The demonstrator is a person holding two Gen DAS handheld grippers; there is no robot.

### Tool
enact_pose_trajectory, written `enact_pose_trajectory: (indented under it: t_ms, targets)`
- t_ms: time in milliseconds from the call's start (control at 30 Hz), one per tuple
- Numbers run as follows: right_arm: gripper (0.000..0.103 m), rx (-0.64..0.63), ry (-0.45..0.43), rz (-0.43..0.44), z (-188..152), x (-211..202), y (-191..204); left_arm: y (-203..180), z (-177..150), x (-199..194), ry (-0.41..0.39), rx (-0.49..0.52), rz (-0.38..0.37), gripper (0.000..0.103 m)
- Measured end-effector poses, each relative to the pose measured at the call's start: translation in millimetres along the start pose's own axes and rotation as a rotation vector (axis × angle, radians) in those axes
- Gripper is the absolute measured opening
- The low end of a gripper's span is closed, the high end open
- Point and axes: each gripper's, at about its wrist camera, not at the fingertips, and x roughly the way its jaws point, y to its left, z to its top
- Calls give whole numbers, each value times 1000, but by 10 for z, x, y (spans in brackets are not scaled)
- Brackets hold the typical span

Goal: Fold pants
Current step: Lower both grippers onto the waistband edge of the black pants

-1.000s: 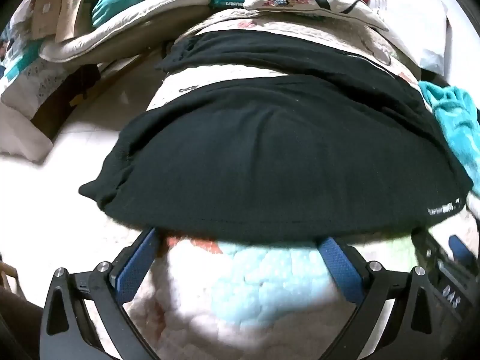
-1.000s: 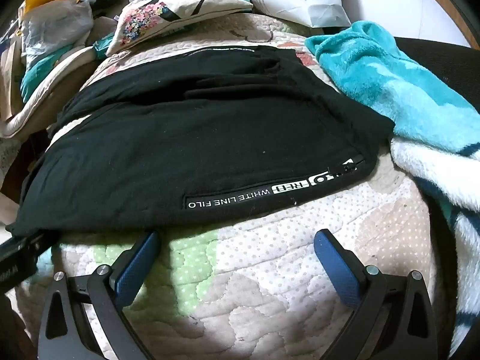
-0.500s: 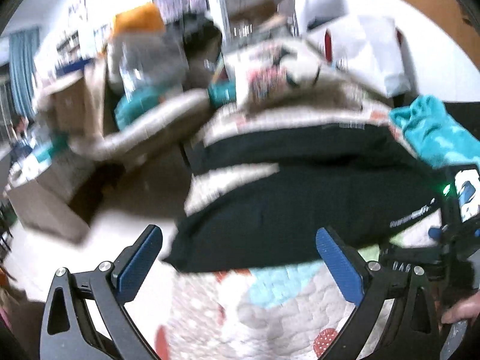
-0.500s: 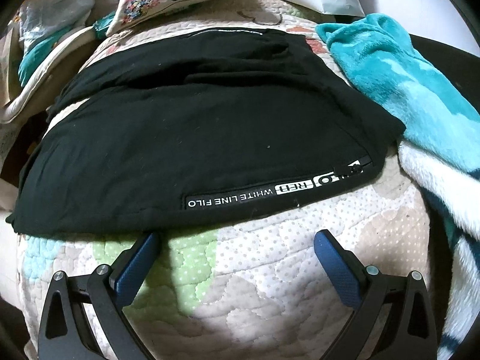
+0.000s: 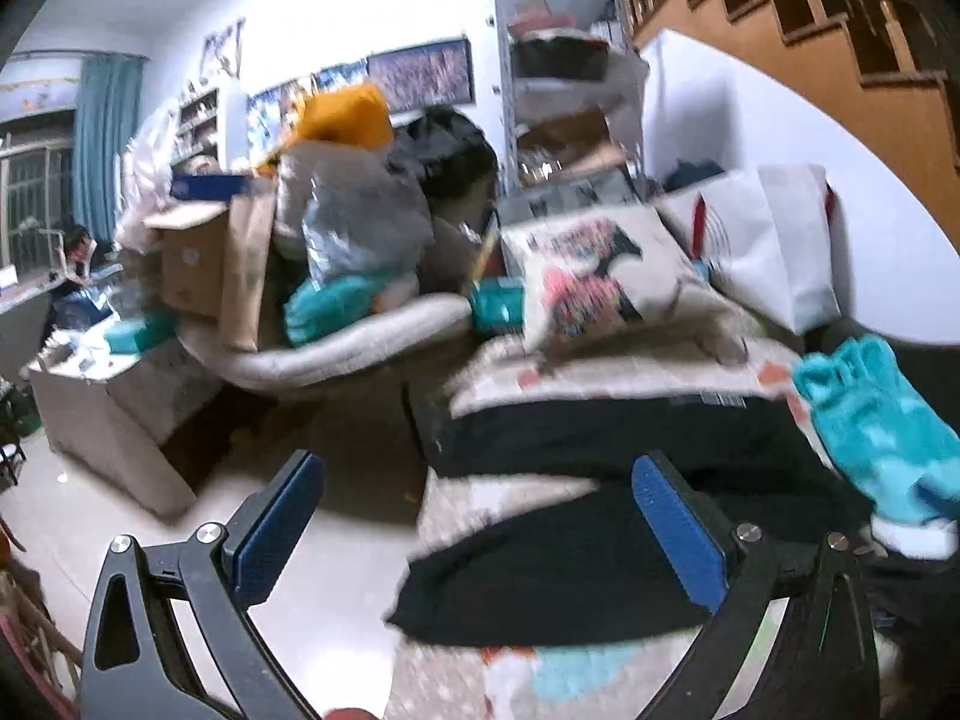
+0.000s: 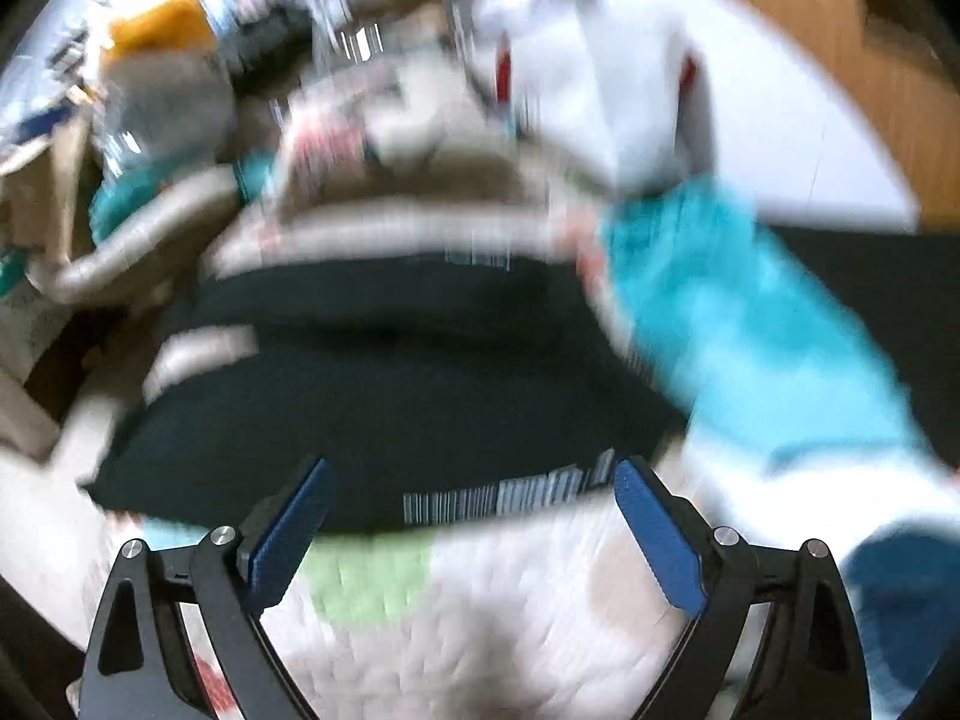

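Black pants (image 5: 600, 546) lie flat on a quilted cover (image 6: 480, 612) in two stacked dark bands, a strip of quilt showing between them at the left. The white-lettered hem faces the right camera. Folded state reads as complete or nearly so; judgement only.

Left hand-held gripper (image 5: 480, 534): fingers spread wide, nothing between the blue pads (image 5: 678, 534). It sits above and clear of the cloth, angled toward the cluttered room. Probably lifted off so the fold is not disturbed.

Right hand-held gripper (image 6: 468, 528): likewise released and empty. Its view is heavily motion-blurred, so the exact gap to the hem is uncertain; it looks just short of the cloth.

Teal towel (image 5: 882, 438) lies touching or overlapping the pants' right edge. A patterned cushion (image 5: 588, 276) and white bag (image 5: 774, 252) sit beyond the far band, apart from it.

Risk: the near left corner hangs close to the cover's edge.
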Motion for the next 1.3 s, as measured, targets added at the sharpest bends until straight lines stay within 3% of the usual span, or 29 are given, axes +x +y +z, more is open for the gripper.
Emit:
enact_pose_trajectory:
  t_ms: [67, 133, 267, 367, 500, 733, 833, 967, 1100, 1300]
  targets:
    - [100, -49, -122, -14, 233, -189, 3, 40, 128, 79, -19, -2, 1, 103]
    - [103, -81, -185, 1, 396, -287, 28, 81, 198, 186, -17, -13, -15, 103]
    - [103, -148, -183, 85, 697, -201, 56, 142, 307, 527, 28, -35, -32, 103]
    - [103, -201, -162, 89, 812, -3, 127, 144, 317, 800, 33, -30, -5, 103]
    - [103, -221, -61, 95, 933, 383, 210, 154, 288, 1200, 95, -33, -8, 103]
    - [96, -179, 147, 149, 1042, 1276, 180, 427, 261, 2112, 242, -126, -23, 103]
    - [90, -173, 198, 141, 1070, 1649, 154, 542, 247, 2494, 289, -133, -16, 103]
    - [90, -113, 263, 149, 1089, 2070, 72, 630, 211, 2929, 345, -113, -36, 103]
    - [90, -19, 312, 175, 1023, 2366, -51, 709, 112, 3348, 401, -116, -100, 103]
    - [90, 51, 379, 197, 845, 2616, -158, 826, -89, 3997, 513, -216, -209, 103]
